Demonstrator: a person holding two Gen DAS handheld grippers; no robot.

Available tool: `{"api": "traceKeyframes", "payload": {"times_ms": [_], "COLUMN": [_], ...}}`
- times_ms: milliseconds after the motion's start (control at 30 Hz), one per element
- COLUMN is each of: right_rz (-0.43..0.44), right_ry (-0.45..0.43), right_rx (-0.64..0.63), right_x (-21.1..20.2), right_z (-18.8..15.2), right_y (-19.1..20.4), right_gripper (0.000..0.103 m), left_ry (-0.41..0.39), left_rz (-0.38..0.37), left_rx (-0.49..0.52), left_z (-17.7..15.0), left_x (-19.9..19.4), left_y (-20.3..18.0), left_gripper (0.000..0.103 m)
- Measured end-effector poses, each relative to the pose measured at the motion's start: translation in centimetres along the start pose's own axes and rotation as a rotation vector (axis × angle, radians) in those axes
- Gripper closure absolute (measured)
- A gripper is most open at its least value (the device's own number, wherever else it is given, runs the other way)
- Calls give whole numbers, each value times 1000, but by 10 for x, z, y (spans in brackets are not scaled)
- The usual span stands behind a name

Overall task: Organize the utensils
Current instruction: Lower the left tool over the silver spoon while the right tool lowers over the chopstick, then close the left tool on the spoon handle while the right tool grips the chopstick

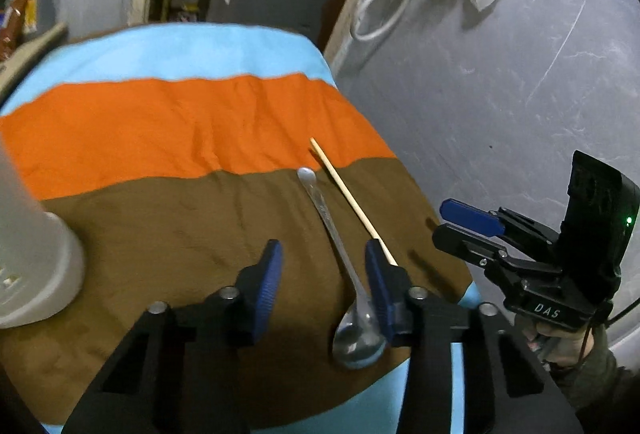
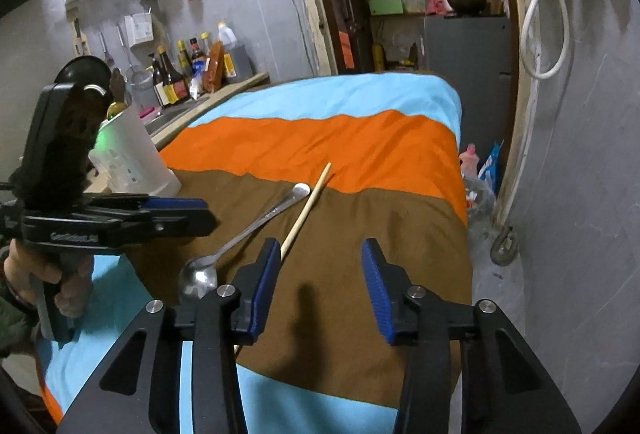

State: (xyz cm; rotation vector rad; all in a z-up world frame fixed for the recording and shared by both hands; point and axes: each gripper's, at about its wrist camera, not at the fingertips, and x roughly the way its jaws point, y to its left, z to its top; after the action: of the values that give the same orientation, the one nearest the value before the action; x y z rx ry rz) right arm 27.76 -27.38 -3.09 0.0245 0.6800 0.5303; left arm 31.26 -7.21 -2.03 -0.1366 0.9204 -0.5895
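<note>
Both the left claw and right claw are hanging released and empty, and the spoon and stick at frame centre are lying so near together that a grab is risking catching both.

Left tongs spread; right tongs spread, seemingly empty.

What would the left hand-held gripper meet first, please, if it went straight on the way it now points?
Probably the brown band of the cloth: the open left hand-held gripper angles down toward it. The spoon lies between its fingertips, near the right one, so it might touch first; depth is unclear.
</note>
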Motion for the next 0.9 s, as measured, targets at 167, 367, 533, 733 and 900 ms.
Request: {"api": "traceKeyframes", "payload": {"times_ms": [167, 367, 533, 733, 900], "right_rz": [0, -5, -5, 23, 33], "right_ry": [18, 43, 63, 105, 151], "right_rx": [-9, -25, -41, -48, -59], "right_x": [3, 9, 13, 23, 38], "right_z": [1, 2, 2, 8, 13], "right_y": [2, 5, 10, 15, 19], "right_gripper": [65, 65, 65, 66, 67], "left_ry": [78, 128, 150, 150, 144], "left_rz": [-50, -75, -98, -101, -84], "left_rx": [-39, -66, -102, -109, -108], "left_z": [10, 22, 29, 29, 25], "left_x": [20, 29, 34, 33, 22], "left_y": [9, 15, 23, 25, 28], "left_gripper": [75, 86, 94, 96, 97]}}
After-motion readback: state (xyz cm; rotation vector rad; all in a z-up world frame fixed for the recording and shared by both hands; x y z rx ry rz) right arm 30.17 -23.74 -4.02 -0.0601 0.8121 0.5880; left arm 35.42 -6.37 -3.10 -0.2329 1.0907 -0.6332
